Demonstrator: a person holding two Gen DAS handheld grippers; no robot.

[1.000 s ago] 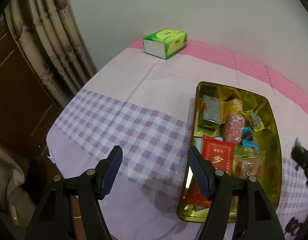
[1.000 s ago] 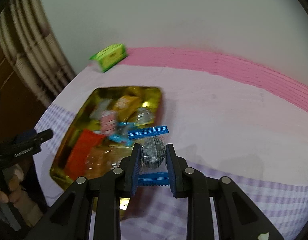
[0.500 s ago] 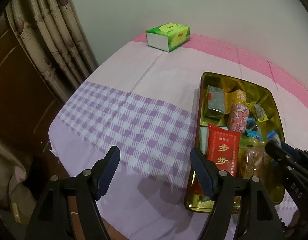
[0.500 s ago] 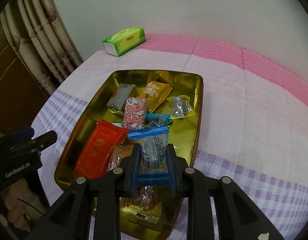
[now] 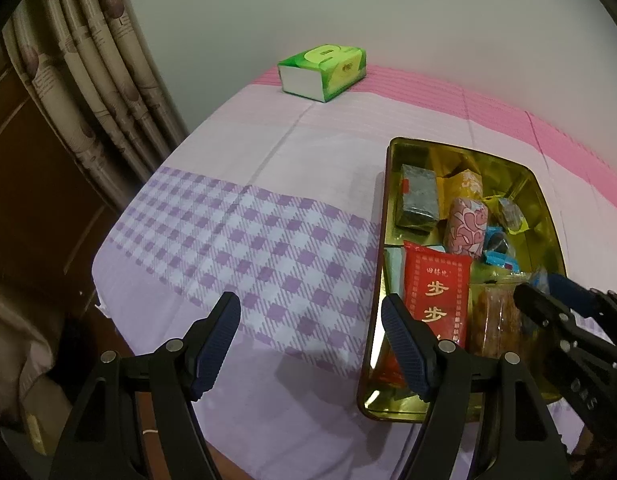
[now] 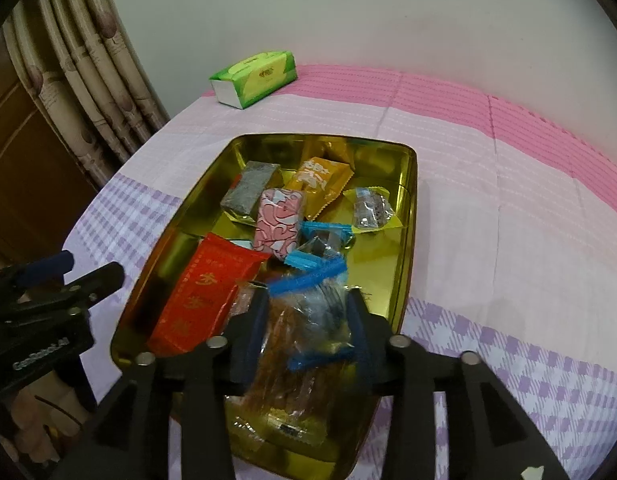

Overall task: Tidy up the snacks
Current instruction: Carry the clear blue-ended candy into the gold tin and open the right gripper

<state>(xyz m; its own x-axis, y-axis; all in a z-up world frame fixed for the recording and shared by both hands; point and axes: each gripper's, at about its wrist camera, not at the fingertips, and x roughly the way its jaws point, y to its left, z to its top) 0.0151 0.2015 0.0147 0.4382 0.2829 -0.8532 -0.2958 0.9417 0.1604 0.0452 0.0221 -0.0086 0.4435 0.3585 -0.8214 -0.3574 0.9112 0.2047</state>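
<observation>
A gold tray [image 6: 408, 208] holds several wrapped snacks: a red packet [image 6: 204, 292], a pink patterned one [image 6: 278, 220], an orange one [image 6: 320, 180] and a grey bar [image 6: 248, 188]. My right gripper [image 6: 307, 300] hangs over the tray's near end. Its jaws are opening, and a clear candy with blue ends [image 6: 316, 312] sits loose between them on top of the other snacks, no pad pressing it. My left gripper [image 5: 309, 304] is open and empty above the checked cloth, just left of the tray [image 5: 388, 200]. The right gripper [image 5: 548, 296] also shows at that view's right edge.
A green tissue box [image 5: 324, 72] lies at the far end of the table near the wall. Curtains [image 5: 88, 80] and a dark wooden panel stand to the left. The cloth's edge drops off at the near left. A hand [image 6: 32, 420] holds the left gripper.
The right gripper carried the blue-ended candy leftward from the cloth to over the tray, then its jaws parted and released it. The left gripper stayed in place.
</observation>
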